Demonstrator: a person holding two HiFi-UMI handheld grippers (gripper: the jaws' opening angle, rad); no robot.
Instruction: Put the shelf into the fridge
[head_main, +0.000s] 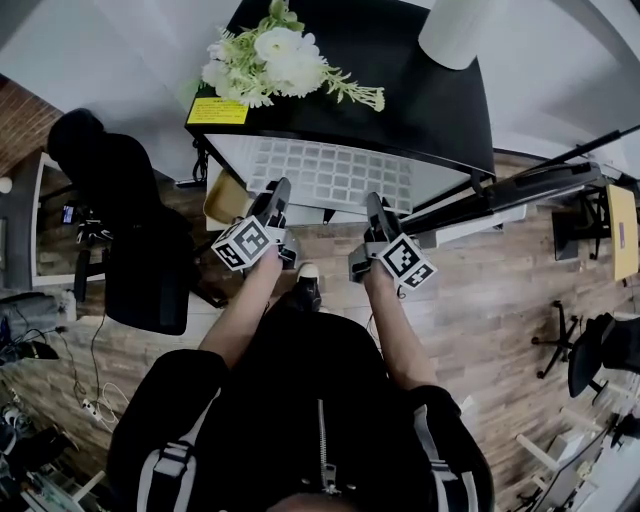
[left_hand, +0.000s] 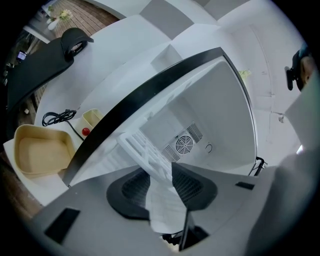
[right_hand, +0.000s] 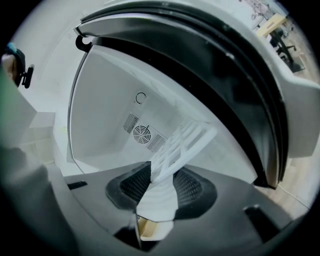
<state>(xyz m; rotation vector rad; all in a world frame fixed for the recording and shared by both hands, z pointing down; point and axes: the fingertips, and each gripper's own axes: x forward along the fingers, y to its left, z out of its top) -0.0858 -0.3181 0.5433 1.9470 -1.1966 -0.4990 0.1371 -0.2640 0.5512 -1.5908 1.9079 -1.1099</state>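
Left hand-held gripper (left_hand: 159, 176), right hand-held gripper (right_hand: 162, 174): clamped on shelf (left_hand: 142, 147) | fan (left_hand: 184, 145): gripper views only

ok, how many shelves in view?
1: white slotted plastic shelf, gripped by left gripper and right gripper, partly inside black-topped fridge. More may be hidden inside.

An office or studio workspace, as far as I can tell from here, not a home kitchen.
On my feed I see a wood-plank floor (head_main: 480, 330), office chairs (head_main: 590, 360) on star bases off to the right, a black chair (head_main: 145, 270) on the left, a power strip (head_main: 88, 408) with loose cables and long stand legs (head_main: 540, 185) — with a small black fridge (head_main: 400, 90), flowers (head_main: 275, 55) on top, standing among them.
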